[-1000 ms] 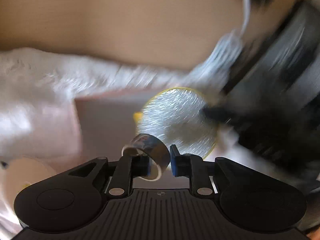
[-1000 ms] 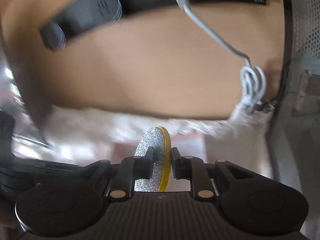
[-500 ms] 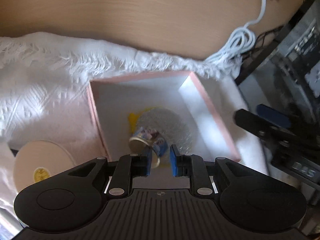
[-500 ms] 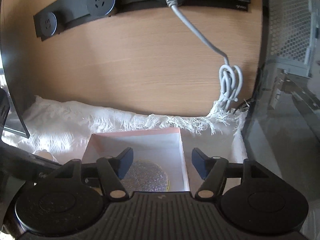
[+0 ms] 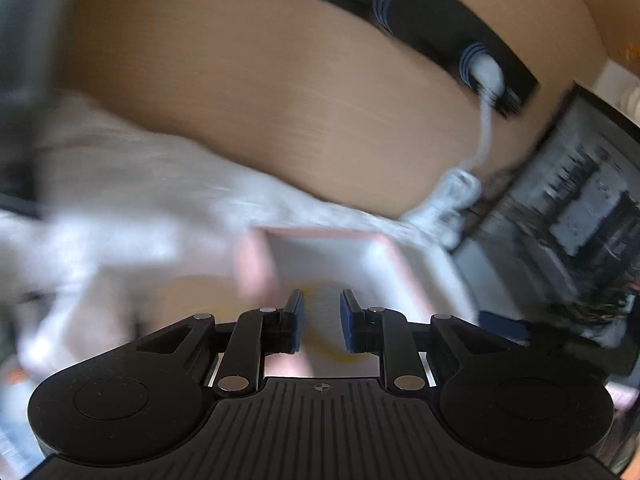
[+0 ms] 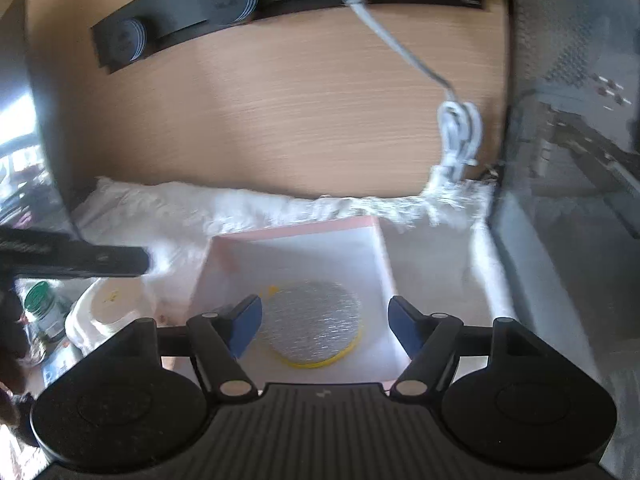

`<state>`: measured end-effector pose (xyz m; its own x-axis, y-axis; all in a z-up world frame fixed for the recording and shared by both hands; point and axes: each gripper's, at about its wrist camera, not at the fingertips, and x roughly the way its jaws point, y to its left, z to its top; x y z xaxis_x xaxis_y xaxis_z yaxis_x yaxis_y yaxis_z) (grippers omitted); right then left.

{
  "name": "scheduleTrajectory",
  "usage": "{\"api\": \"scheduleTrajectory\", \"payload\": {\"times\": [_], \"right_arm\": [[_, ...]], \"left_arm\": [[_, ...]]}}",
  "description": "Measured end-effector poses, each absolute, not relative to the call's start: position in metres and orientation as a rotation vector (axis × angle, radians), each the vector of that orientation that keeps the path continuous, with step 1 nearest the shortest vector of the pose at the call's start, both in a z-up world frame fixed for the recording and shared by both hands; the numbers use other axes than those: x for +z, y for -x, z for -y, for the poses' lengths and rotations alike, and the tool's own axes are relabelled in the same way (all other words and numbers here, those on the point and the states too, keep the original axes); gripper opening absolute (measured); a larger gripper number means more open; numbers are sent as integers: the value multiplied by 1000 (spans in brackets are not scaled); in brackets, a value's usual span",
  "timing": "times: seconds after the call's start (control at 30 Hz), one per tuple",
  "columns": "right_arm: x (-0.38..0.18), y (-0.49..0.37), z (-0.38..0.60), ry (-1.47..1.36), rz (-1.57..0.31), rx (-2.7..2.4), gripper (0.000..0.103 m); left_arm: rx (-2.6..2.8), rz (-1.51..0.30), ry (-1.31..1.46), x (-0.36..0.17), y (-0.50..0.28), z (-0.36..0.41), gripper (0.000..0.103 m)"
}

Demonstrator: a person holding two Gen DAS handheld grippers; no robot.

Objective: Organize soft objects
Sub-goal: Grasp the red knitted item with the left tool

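Silver glittery round pad with a yellow rim (image 6: 314, 322) lies flat inside the pink-edged white box (image 6: 380, 248); the right gripper (image 6: 326, 322) above it is opening, nothing pinched. The left gripper (image 5: 322, 322) shows a narrow empty gap.

Open-topped pink box (image 6: 376, 256), clear from above; wood wall (image 6: 300, 112) close behind.

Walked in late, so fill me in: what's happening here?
A person holding two grippers is packing a pink box on a white cloth. The right gripper hangs over the box, its jaws opening with nothing between them; a glittery disc lies flat inside. The left gripper, blurred, shows a narrow empty gap.
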<state>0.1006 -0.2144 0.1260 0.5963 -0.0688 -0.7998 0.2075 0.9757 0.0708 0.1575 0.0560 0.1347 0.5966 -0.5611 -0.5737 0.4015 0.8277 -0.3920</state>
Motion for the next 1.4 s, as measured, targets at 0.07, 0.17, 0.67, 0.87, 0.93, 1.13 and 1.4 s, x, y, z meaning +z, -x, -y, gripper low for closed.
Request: {"api": "scheduleTrajectory", "payload": {"times": [0.07, 0.17, 0.67, 0.87, 0.93, 1.13, 1.4], "right_arm": [[124, -104, 195, -136, -915, -120, 71], [120, -112, 161, -93, -910, -44, 73], [86, -125, -31, 28, -1035, 346, 76], [67, -117, -43, 54, -1087, 293, 76], [60, -115, -40, 39, -1101, 263, 76], [32, -112, -37, -13, -1149, 205, 76], [9, -101, -39, -57, -1197, 178, 88]], "left_arm": [[-441, -687, 213, 129, -135, -93, 21], [-242, -607, 233, 121, -106, -155, 21], [-1, -724, 514, 58, -129, -365, 21], [-82, -767, 481, 35, -166, -348, 29], [-134, -776, 397, 37, -171, -336, 43], [-144, -805, 44, 36, -181, -296, 48], [-88, -760, -84, 27, -189, -274, 56]]}}
